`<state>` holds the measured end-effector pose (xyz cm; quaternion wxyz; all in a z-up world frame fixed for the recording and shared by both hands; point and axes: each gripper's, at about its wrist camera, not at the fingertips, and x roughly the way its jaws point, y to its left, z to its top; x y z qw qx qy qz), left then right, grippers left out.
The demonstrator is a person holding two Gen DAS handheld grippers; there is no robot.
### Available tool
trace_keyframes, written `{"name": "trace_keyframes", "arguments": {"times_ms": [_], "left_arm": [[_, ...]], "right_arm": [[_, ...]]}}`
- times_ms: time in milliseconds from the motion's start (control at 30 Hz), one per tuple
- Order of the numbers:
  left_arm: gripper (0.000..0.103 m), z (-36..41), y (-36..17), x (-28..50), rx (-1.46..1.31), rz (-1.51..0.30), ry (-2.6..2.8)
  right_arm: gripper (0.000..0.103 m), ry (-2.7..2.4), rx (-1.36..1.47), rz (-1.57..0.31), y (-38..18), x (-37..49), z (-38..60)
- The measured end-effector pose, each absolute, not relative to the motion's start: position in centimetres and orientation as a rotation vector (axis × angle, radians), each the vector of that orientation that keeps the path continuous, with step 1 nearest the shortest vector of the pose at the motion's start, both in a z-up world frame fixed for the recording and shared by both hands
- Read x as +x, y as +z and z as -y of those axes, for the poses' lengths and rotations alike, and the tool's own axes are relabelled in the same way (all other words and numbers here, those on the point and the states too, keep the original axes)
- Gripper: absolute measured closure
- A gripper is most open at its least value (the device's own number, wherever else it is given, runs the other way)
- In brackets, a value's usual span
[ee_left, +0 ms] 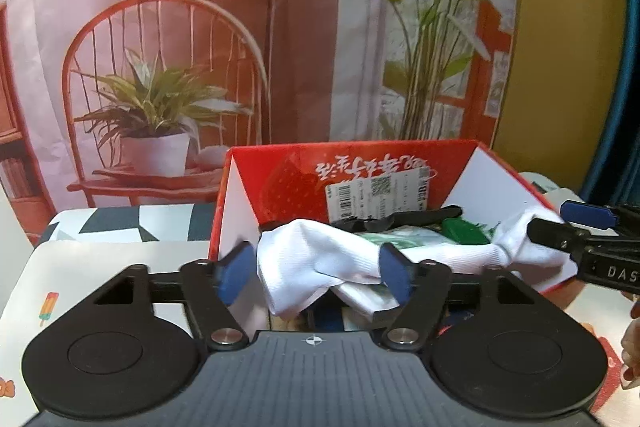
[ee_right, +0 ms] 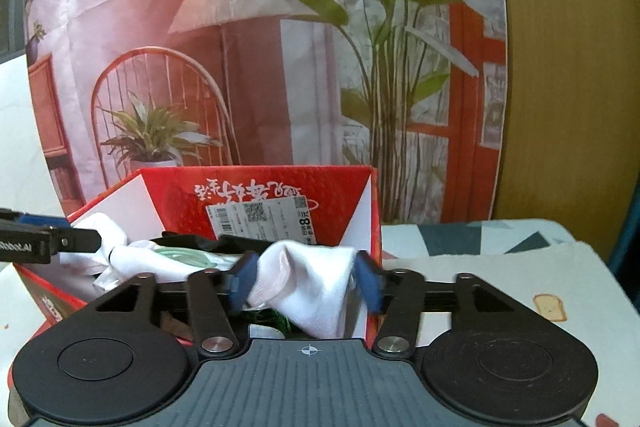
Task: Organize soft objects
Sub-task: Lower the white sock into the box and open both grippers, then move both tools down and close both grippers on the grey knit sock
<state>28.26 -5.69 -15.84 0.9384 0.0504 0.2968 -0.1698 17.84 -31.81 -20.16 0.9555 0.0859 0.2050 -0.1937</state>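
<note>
Behind everything hangs a printed backdrop [ee_left: 168,39] of a red chair, a lamp and potted plants, and in front of it sits the red cardboard box with white inner walls [ee_left: 496,183], our landmark, on a patterned tablecloth [ee_right: 500,259]. Draped across the box's near rim is the white knitted cloth [ee_left: 320,255], one end bunched at the box's left side, the other trailing to its right corner. Left gripper [ee_left: 316,275] hovers at that near rim, blue pads [ee_left: 234,277] spread wide, cloth lying loose between them, nothing pinched. Right gripper [ee_right: 306,283] is at the box's right end, jaws parted too, cloth [ee_right: 304,283] slack between the blue pads [ee_right: 368,283]. Deeper inside the box lie green items [ee_left: 464,231] and a dark strap [ee_left: 376,221]
</note>
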Motion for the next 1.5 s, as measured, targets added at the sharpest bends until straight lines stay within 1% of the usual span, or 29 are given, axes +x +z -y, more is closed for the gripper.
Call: {"name": "trace_keyframes", "arguments": {"times_ms": [33,100,133,200,300,400,533,833,1233,1500], "left_arm": [[0.023,5.7,-15.6,27.9,0.103,-0.599,-0.350],[0.016,5.6,-15.3,27.3,0.104,-0.587,-0.354],[0.016,5.6,-15.1,26.8,0.105,-0.581,-0.357],[0.012,5.5,-14.8,26.1,0.104,-0.573,-0.363],[0.008,5.1,-14.5,24.7,0.095,-0.559,-0.362],[0.006,4.7,-14.4,23.4,0.082,-0.552,-0.360],[0.004,4.3,-14.8,21.8,0.086,-0.554,-0.351],[0.002,2.9,-17.4,19.5,0.057,-0.614,-0.356],[0.002,1.4,-21.6,18.9,0.034,-0.711,-0.316],[0.002,1.1,-23.5,18.6,0.018,-0.769,-0.289]], "right_arm": [[0.039,-0.395,0.166,-0.414,-20.0,17.7,31.5],[0.031,-0.397,0.157,-0.402,-19.7,17.2,31.1],[0.029,-0.393,0.157,-0.396,-19.5,17.0,31.0],[0.019,-0.385,0.155,-0.381,-19.2,16.5,30.5],[0.013,-0.370,0.151,-0.358,-18.8,15.6,29.9],[0.005,-0.367,0.157,-0.335,-18.7,14.6,29.1],[0.001,-0.352,0.152,-0.317,-18.9,13.5,27.9],[0.001,-0.347,0.160,-0.327,-21.1,11.5,26.1],[0.001,-0.364,0.195,-0.430,-26.1,10.6,25.8],[0.002,-0.361,0.219,-0.478,-27.4,11.3,26.0]]}}
